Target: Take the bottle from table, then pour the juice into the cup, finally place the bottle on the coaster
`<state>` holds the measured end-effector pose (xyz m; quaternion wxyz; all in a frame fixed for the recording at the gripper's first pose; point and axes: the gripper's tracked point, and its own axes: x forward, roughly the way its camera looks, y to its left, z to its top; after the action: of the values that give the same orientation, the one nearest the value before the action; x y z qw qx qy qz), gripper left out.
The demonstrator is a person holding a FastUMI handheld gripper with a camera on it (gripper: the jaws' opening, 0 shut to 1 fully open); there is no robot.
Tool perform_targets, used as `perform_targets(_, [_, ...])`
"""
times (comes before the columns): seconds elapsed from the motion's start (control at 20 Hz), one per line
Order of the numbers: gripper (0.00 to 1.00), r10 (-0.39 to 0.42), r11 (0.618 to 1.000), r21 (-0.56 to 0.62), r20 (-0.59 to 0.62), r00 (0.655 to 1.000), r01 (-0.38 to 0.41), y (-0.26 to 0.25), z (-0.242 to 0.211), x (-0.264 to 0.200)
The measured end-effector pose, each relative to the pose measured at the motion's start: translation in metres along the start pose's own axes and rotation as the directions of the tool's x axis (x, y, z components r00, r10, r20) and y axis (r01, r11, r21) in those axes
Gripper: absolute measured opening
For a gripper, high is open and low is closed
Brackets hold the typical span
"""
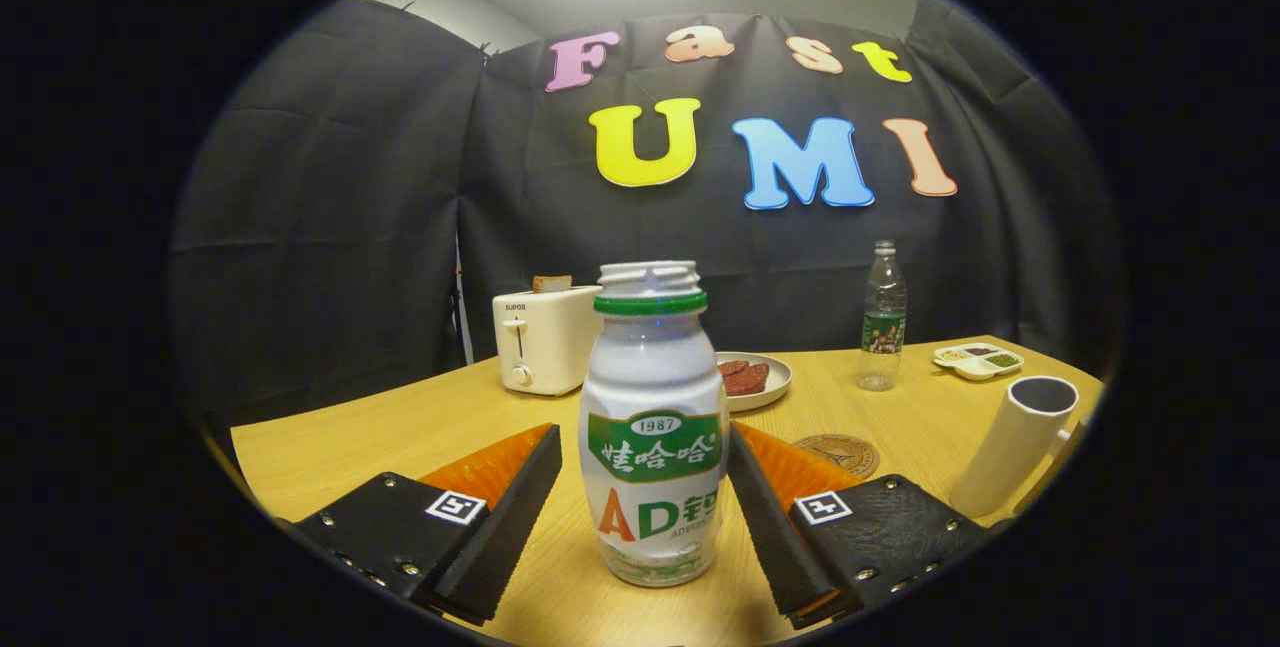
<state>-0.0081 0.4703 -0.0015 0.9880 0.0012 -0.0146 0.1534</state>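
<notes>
Bottle (653,427) upright on table (330,447) between the gripper (640,512) fingers – jaws wide, right pad abt touching, left apart, no grip yet – so pick, pour into cup (1012,447) & set on coaster (838,454) all 3 left

white bottle (653,427), green collar, yellow table (400,437)

The wooden table (400,427) carries bottle (653,427), cup (1015,442), coaster (840,452), toaster (545,339), plate (765,389).
</notes>
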Motion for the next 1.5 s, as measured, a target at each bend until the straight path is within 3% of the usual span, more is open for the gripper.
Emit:
perform_targets(0.15, [0.96, -0.01, 1.0, -0.001, -0.002, 1.0, 0.01, -0.002, 0.001, 0.008])
perform_targets(0.25, [0.91, -0.019, 1.0, -0.001, -0.001, 1.0, 0.019, -0.006, -0.001, 0.011])
perform_targets(0.3, [0.79, -0.017, 1.0, -0.002, 0.0, 1.0, 0.017, -0.004, -0.002, 0.011])
perform_targets(0.6, [0.72, -0.023, 1.0, -0.004, -0.008, 1.0, 0.023, -0.004, -0.002, 0.01])
perform_targets(1.15, [0.72, 0.007, 0.97, 0.243, 0.009, 1.0, -0.008, -0.029, 0.011, 0.0])
perform_targets(1.5, [0.71, -0.01, 0.893, 0.45, 0.079, 0.997, -0.027, -0.06, 0.029, -0.008])
